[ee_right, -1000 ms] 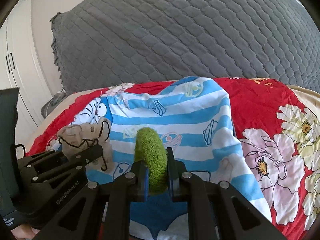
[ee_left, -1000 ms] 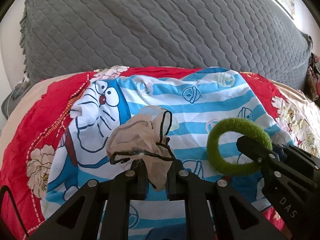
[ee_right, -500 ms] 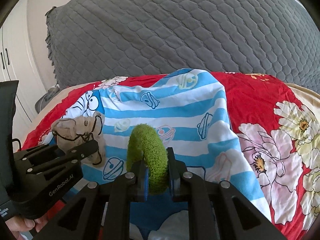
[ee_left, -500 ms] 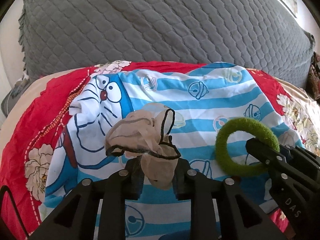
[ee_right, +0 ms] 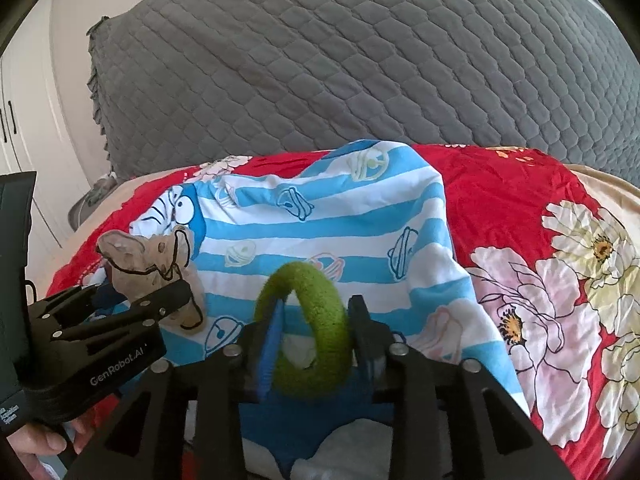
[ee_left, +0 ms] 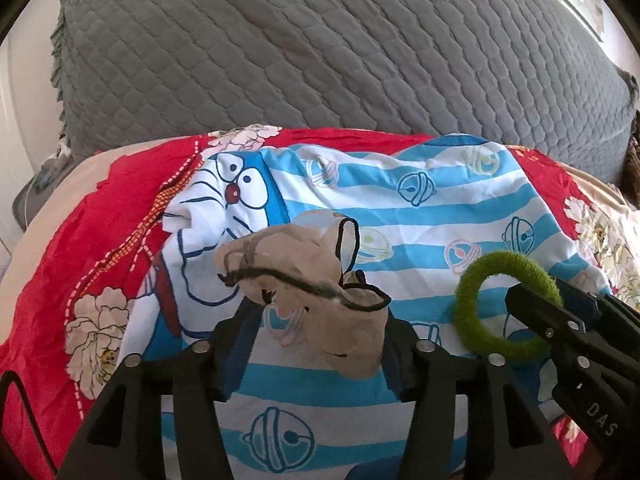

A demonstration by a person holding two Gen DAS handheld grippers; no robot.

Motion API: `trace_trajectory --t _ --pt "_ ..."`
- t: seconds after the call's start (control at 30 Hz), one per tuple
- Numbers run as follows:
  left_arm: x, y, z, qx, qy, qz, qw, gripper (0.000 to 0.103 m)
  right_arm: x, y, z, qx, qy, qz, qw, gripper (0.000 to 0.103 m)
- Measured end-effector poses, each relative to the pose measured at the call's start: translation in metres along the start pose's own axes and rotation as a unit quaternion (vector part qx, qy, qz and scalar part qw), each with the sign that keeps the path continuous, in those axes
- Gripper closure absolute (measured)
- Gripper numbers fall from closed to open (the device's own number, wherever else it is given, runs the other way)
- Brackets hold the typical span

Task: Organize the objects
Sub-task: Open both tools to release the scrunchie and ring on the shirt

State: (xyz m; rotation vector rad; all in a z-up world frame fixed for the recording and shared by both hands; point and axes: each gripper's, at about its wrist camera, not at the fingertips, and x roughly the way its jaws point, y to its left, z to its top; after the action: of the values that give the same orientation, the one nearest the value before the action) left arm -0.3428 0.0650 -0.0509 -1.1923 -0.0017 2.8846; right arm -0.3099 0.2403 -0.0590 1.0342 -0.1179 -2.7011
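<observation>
A crumpled beige sheer stocking with black trim [ee_left: 316,280] hangs between the spread fingers of my left gripper [ee_left: 318,320]; the jaws stand open around it. It also shows in the right wrist view [ee_right: 148,260]. A fuzzy green hair ring [ee_right: 308,320] sits tilted between the parted fingers of my right gripper [ee_right: 316,320], which has opened. The ring shows in the left wrist view [ee_left: 504,304] at the right gripper's tip. Both are held over a blue-and-white striped cartoon cloth [ee_left: 400,216].
The striped cloth lies on a red floral sheet [ee_right: 520,208] covering the bed. A large grey quilted pillow [ee_left: 320,48] stands behind. White cupboard doors [ee_right: 16,120] are at the far left. A hand [ee_right: 36,444] holds the left gripper.
Both grippers have opened: the left jaws parted around the stocking and the right jaws parted around the green ring, which has tipped sideways. Both moved slightly forward over the striped cloth.
</observation>
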Motion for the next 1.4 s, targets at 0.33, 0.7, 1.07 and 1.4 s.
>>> trace_trajectory --t 0.33,0.7,1.07,1.4 --pt "-0.008 0.004 -0.003 0.001 0.019 -0.016 0.9997 0.030 -0.006 0.001 0.002 0.001 -0.009 0.000 1.000 0.053" --pt "-0.021 0.010 0.002 -0.013 0.016 -0.022 0.9995 0.030 -0.012 -0.001 0.004 0.004 -0.022 -0.002 1.000 0.049" --pt "-0.038 0.011 0.008 -0.023 0.008 -0.035 0.9991 0.029 -0.023 -0.002 0.007 0.006 -0.036 0.008 0.999 0.041" --pt "-0.056 0.013 0.011 -0.023 -0.006 -0.040 0.9989 0.029 -0.029 -0.003 0.008 0.010 -0.043 0.016 0.999 0.039"
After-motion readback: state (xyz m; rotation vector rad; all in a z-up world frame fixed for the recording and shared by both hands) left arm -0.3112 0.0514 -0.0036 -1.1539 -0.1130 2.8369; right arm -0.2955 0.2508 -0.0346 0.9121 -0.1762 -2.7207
